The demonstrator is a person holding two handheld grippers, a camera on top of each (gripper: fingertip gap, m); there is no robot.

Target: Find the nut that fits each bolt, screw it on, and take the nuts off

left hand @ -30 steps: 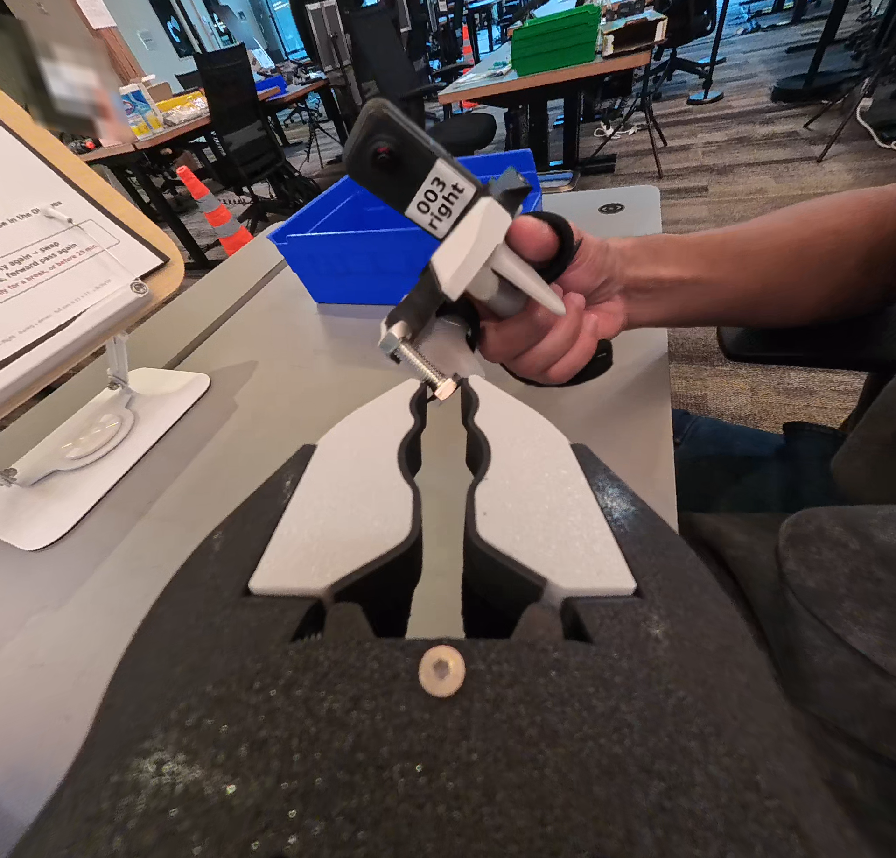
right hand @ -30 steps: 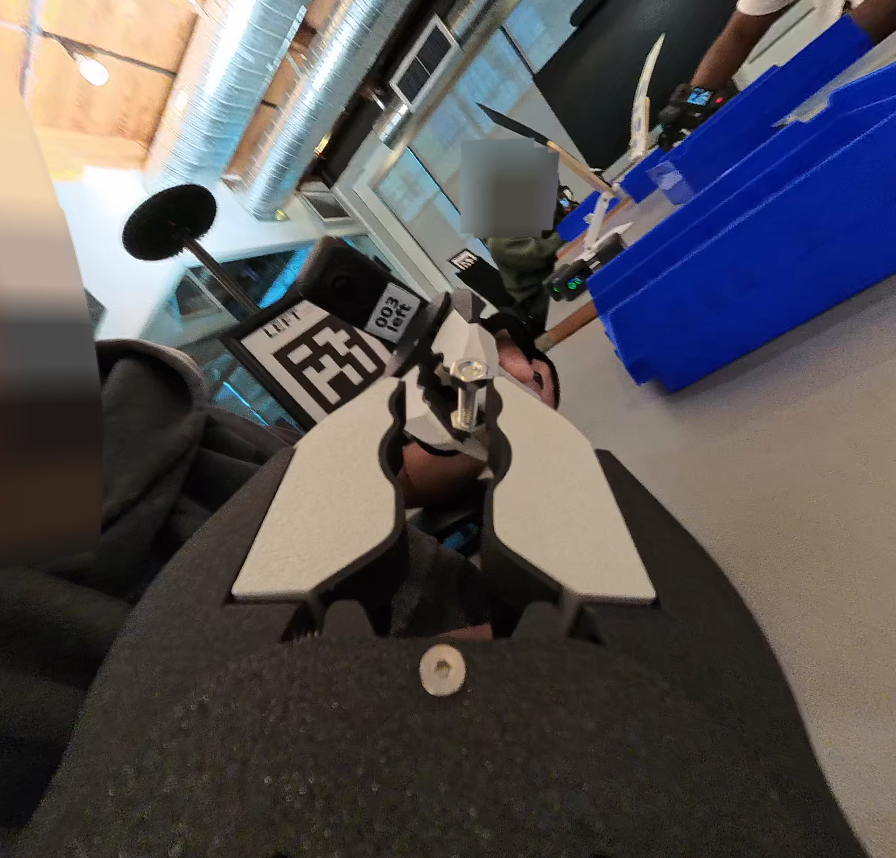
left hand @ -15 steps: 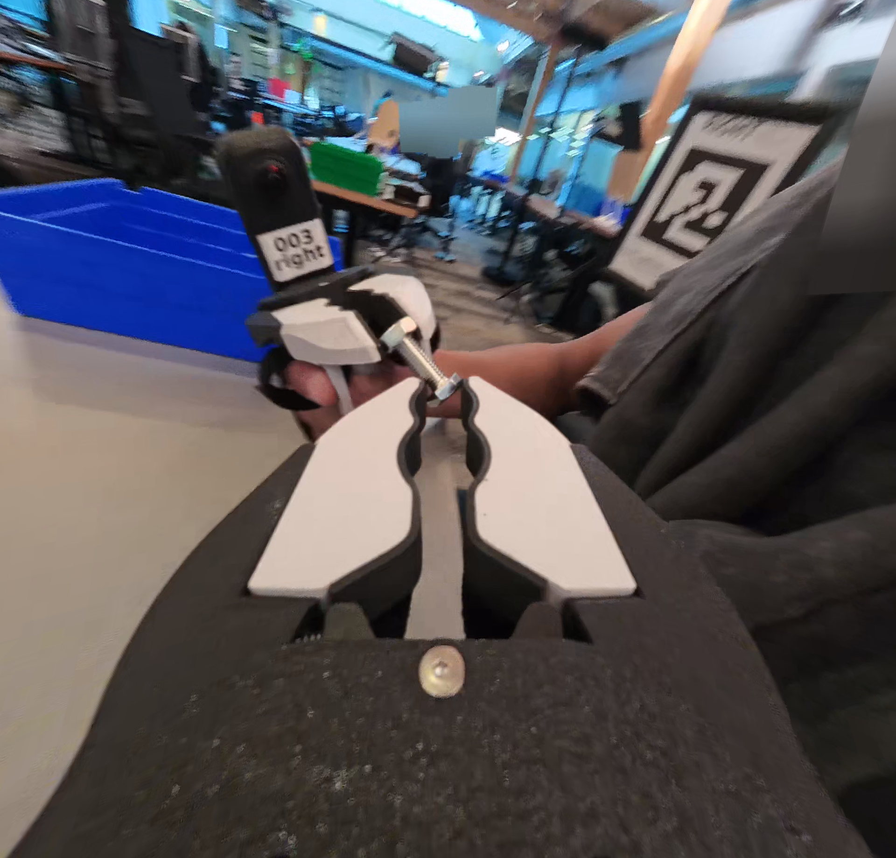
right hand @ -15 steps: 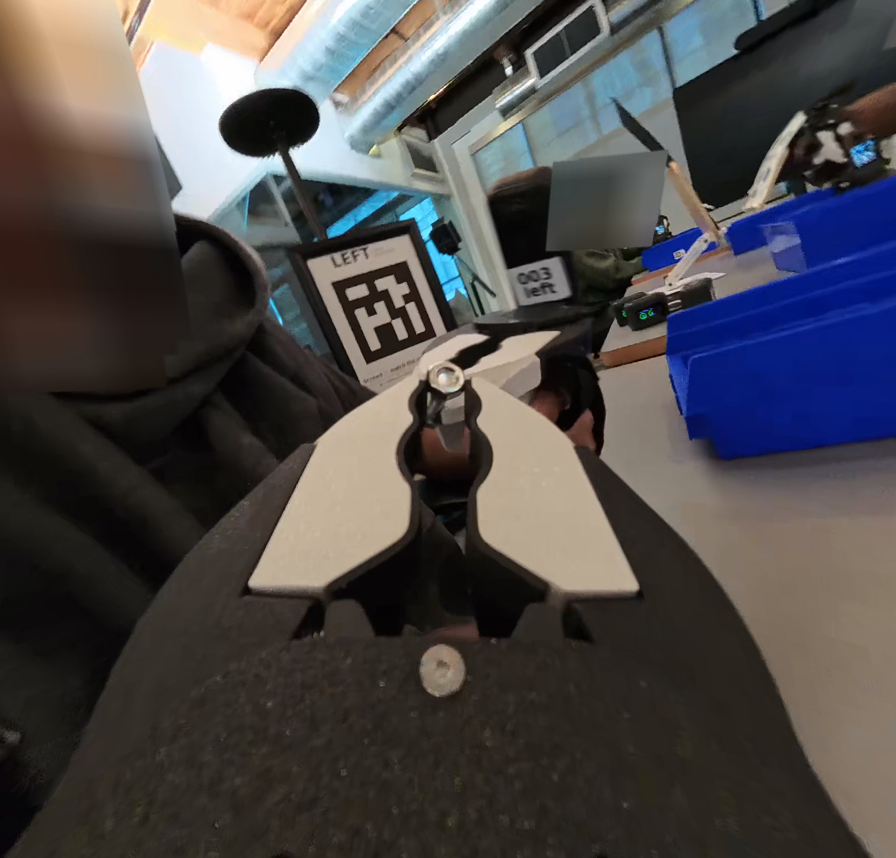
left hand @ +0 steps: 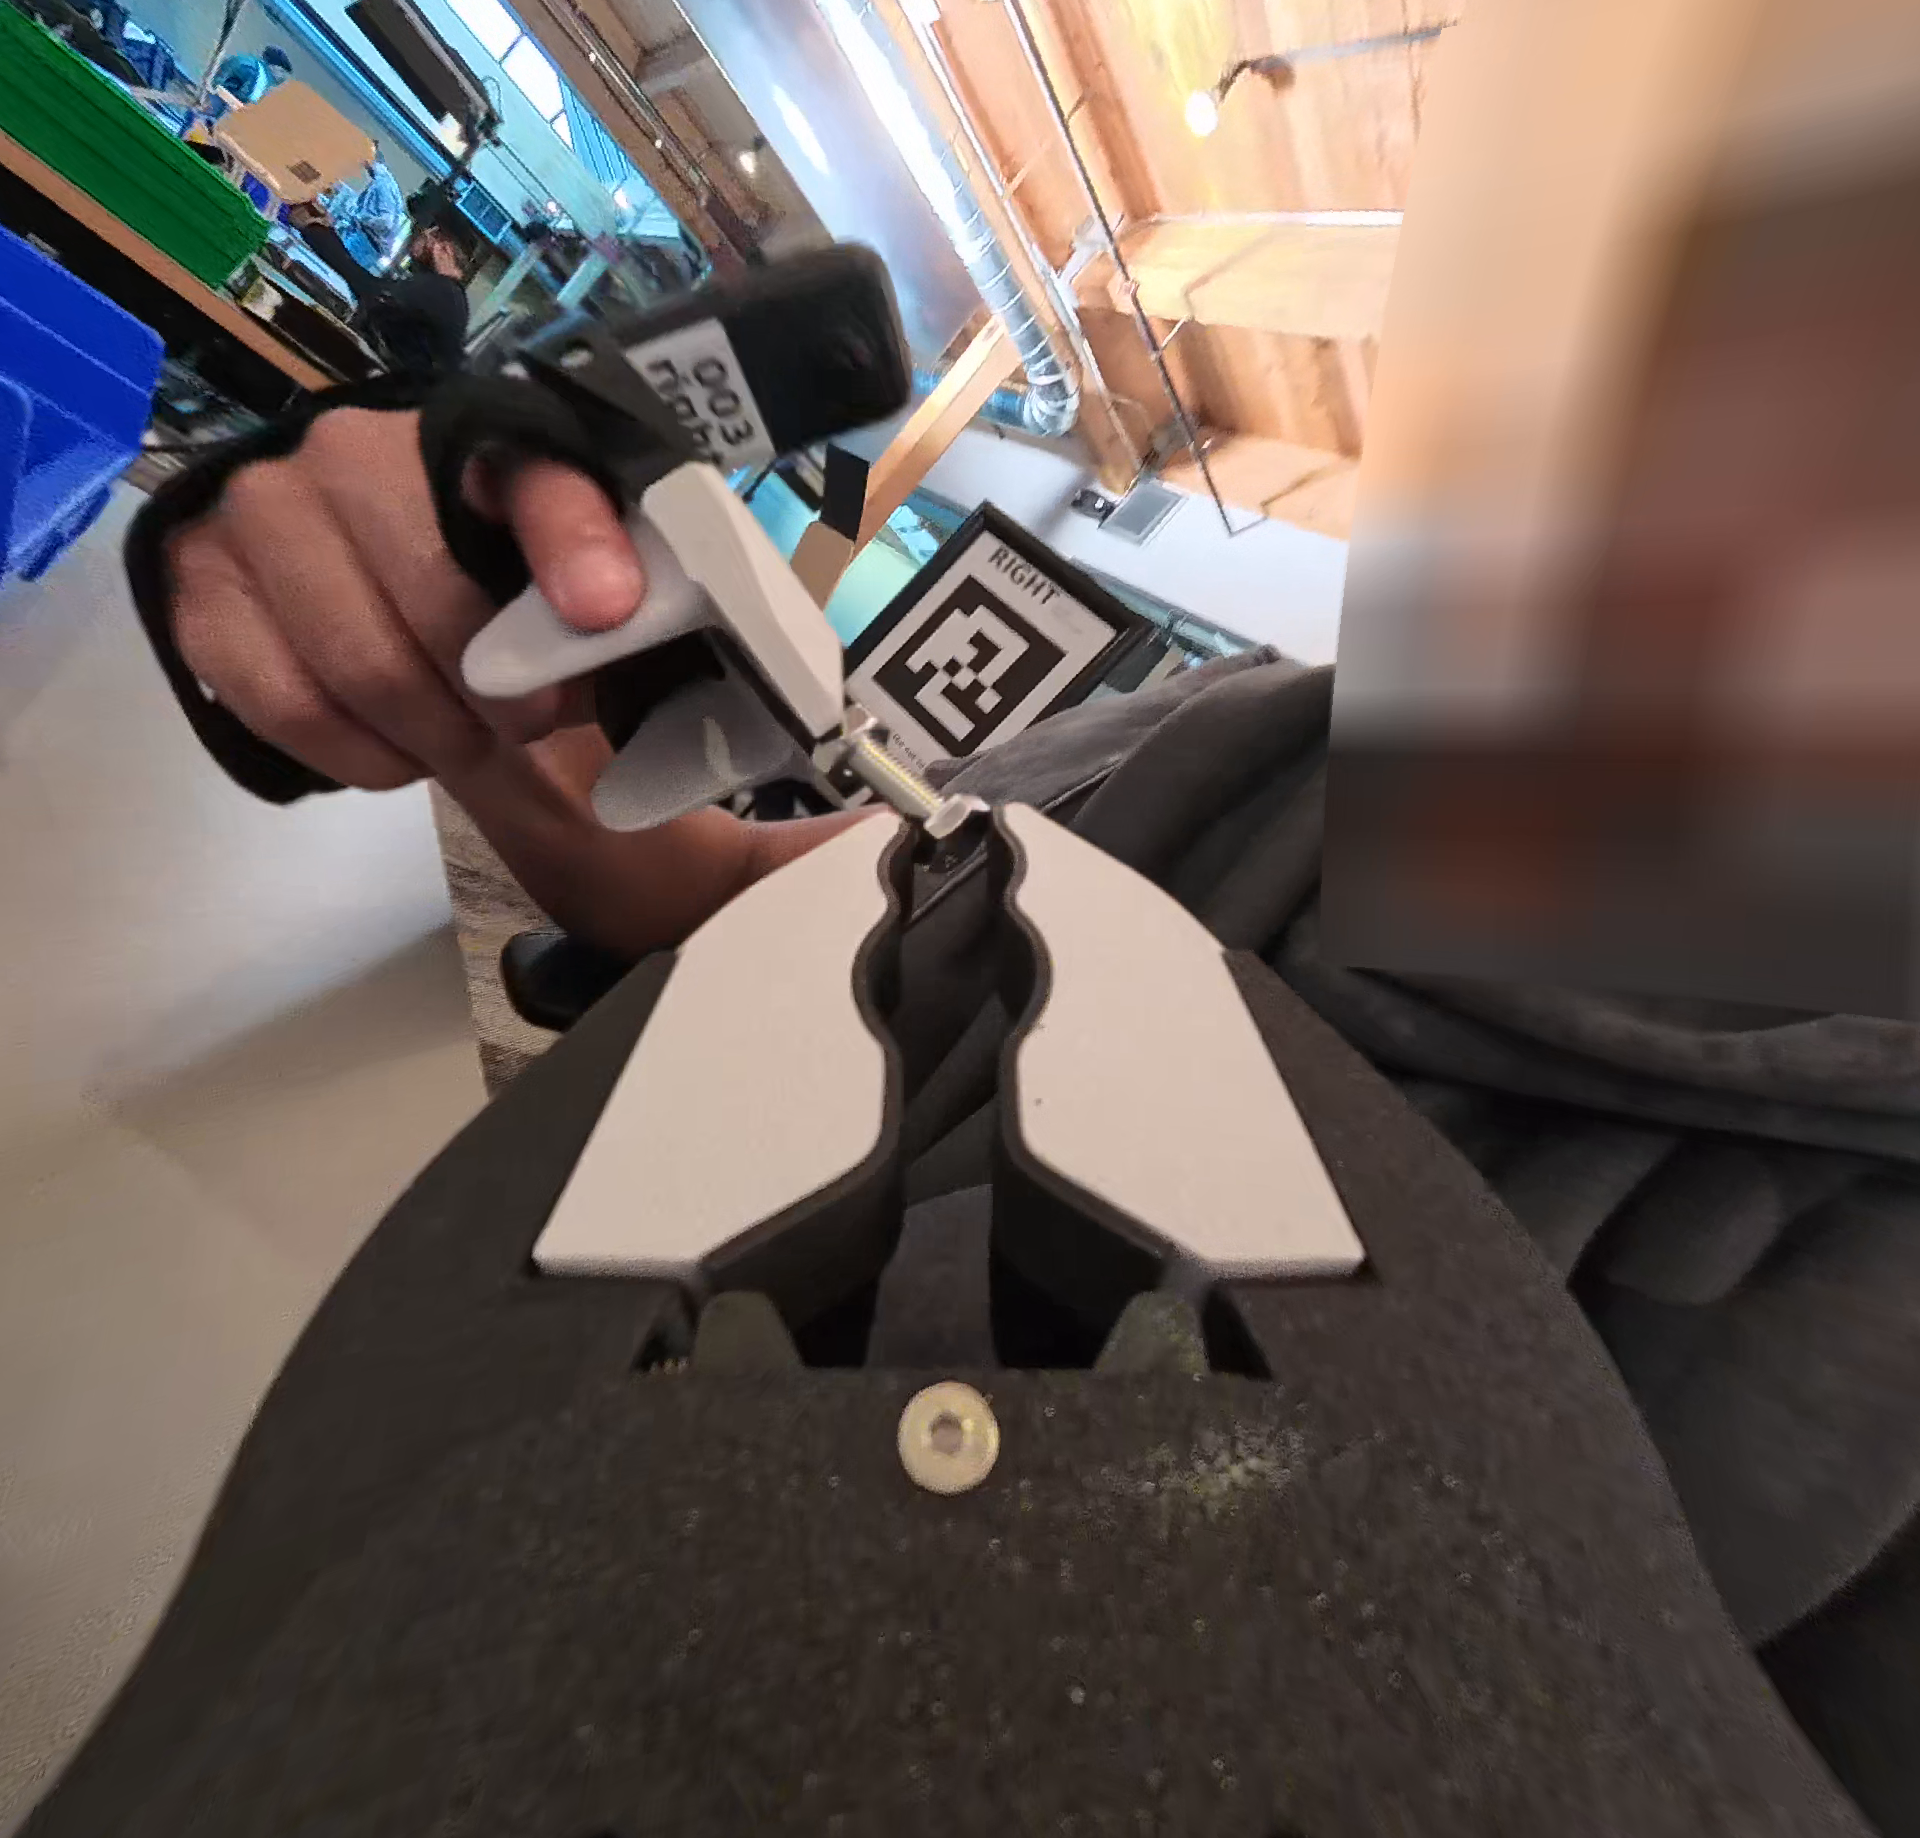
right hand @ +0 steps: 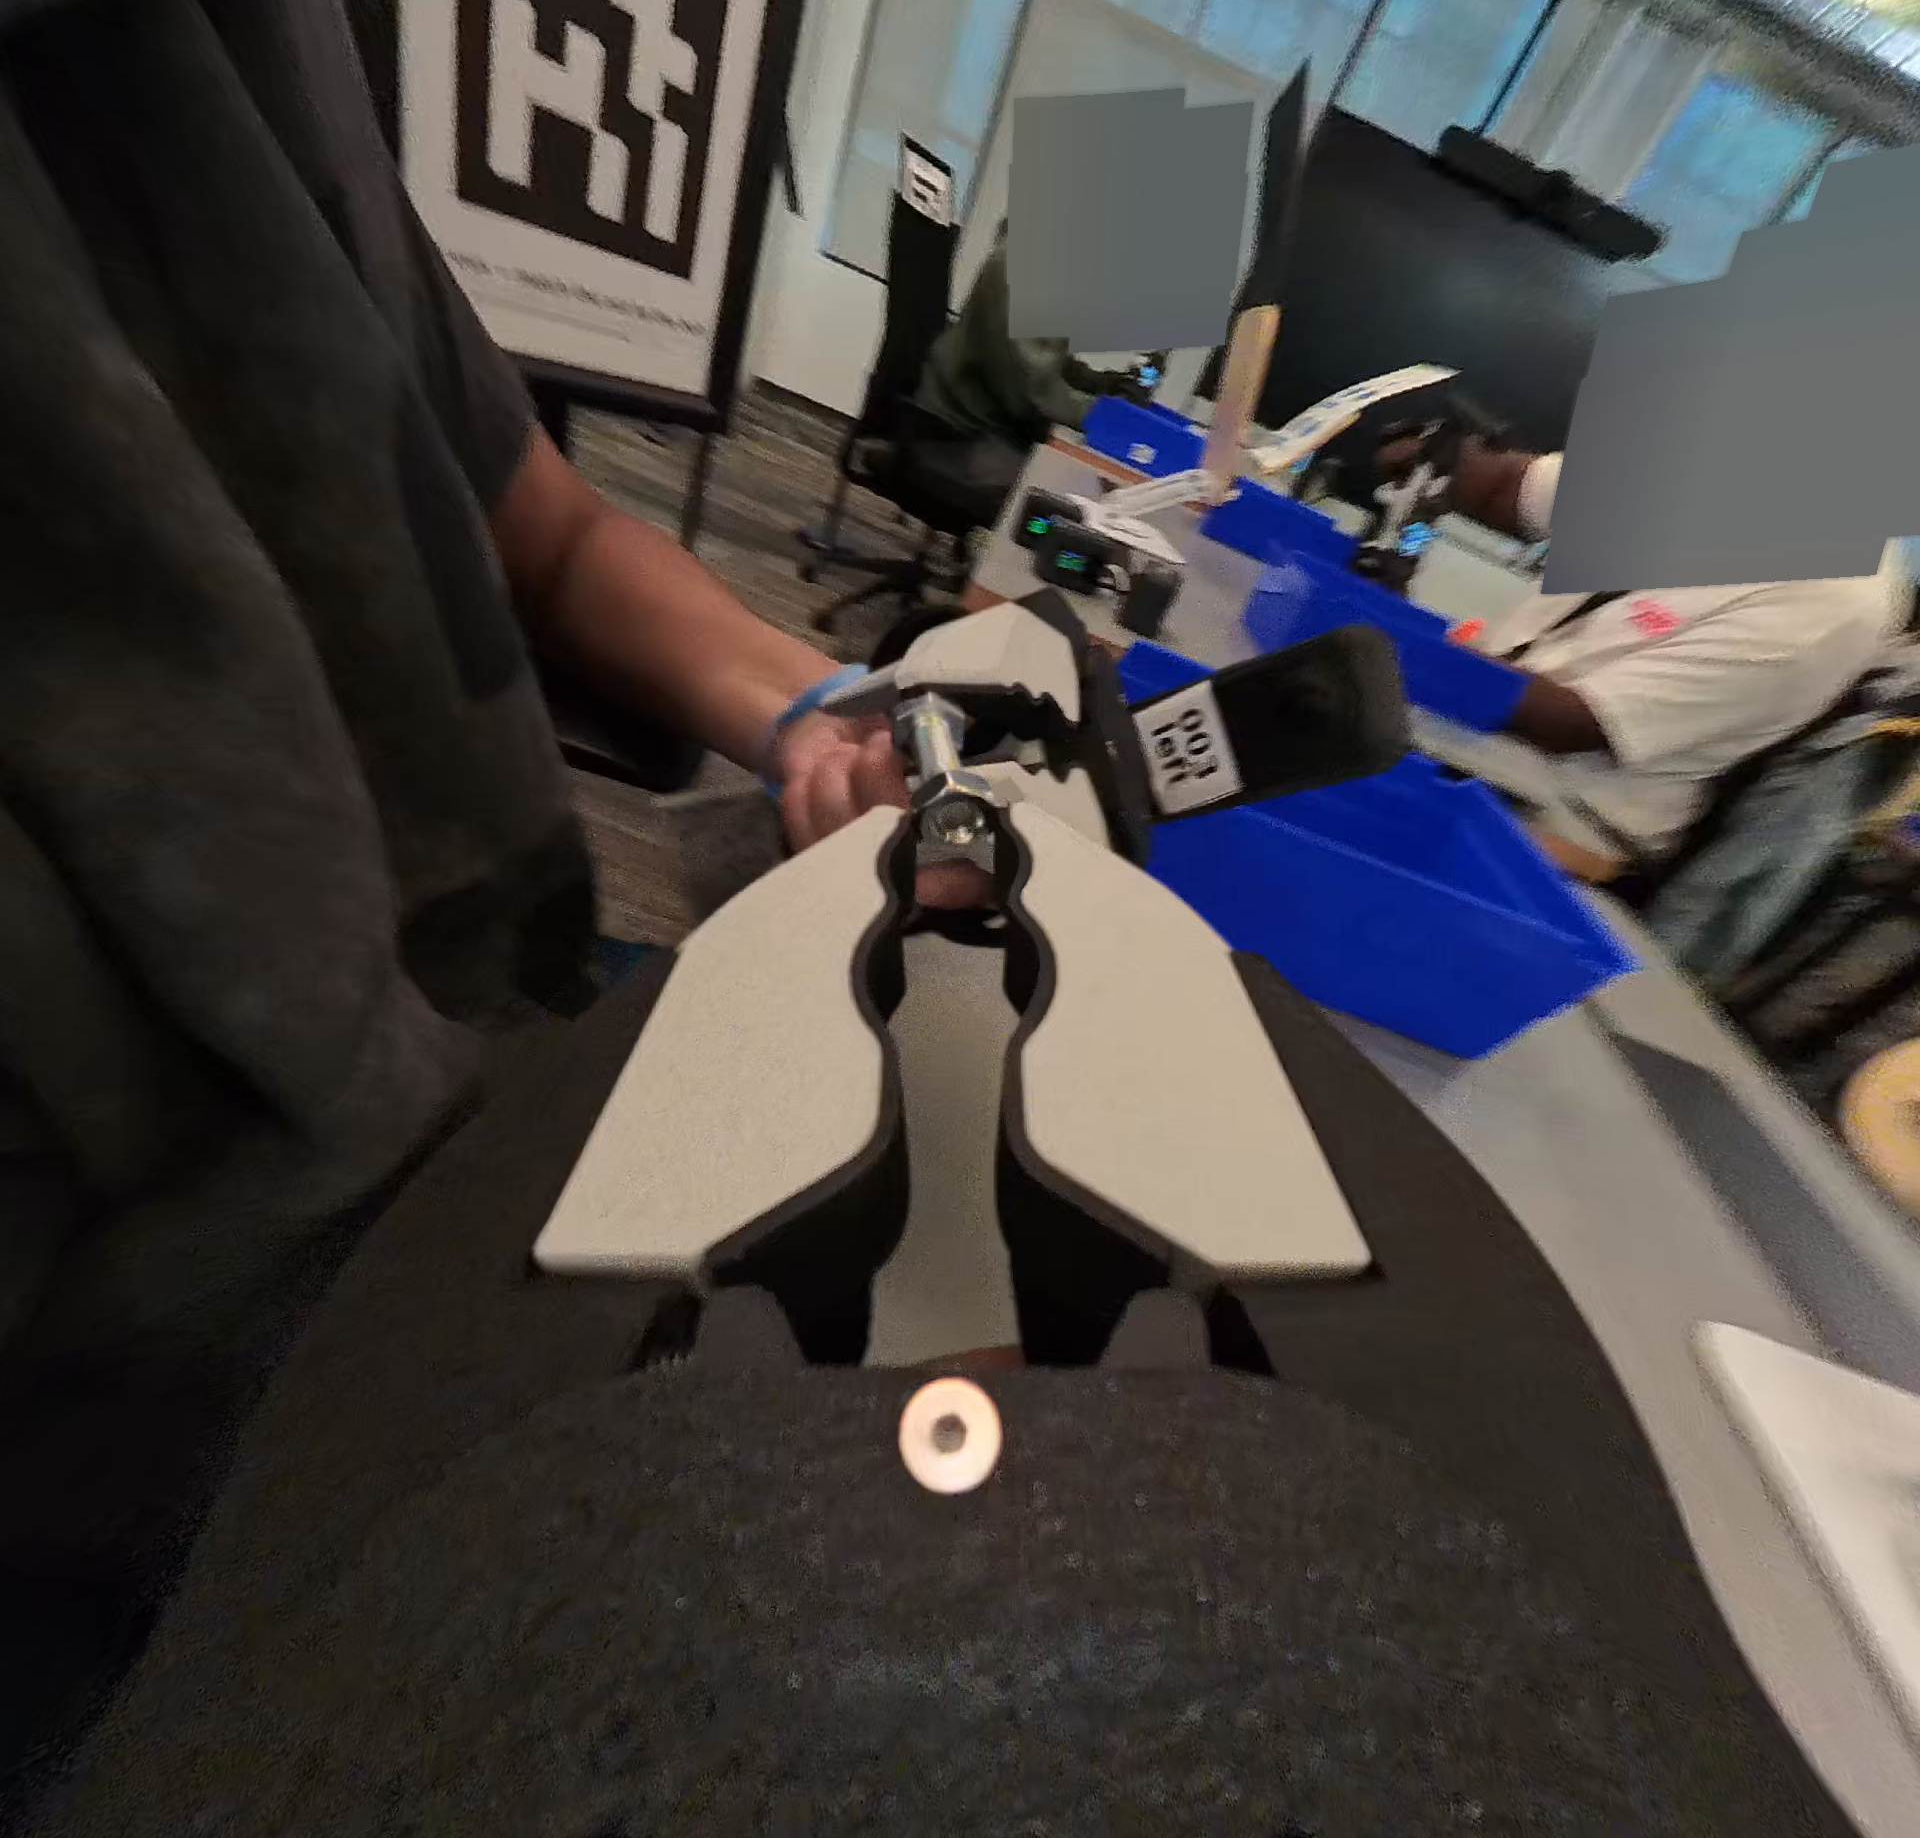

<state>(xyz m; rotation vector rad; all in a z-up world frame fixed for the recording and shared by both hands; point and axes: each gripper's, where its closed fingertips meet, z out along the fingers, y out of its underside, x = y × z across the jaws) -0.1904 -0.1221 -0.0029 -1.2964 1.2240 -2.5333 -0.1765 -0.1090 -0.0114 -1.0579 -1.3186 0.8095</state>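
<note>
Tongs both pinch tight, up in open air. Left gripper (left hand: pixel 951 834) holds the nut (left hand: pixel 961 814); right gripper (right hand: pixel 951 838) holds the bolt (left hand: pixel 883 768). Grey table (right hand: pixel 1558 1165) edge and blue bin (right hand: pixel 1351 874) sit beside them. Each gripper wears a white sticker (right hand: pixel 1184 754) with writing.

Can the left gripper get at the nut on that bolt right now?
Likely yes: the nut already sits between the left gripper fingertips, at the bolt end away from the right gripper, with nothing between.

You are wearing a dark grey sweatshirt (right hand: pixel 208 541) and a blue wristband (right hand: pixel 805 702), gripping black tools with pale grey fingers (left hand: pixel 1174 1082).
</note>
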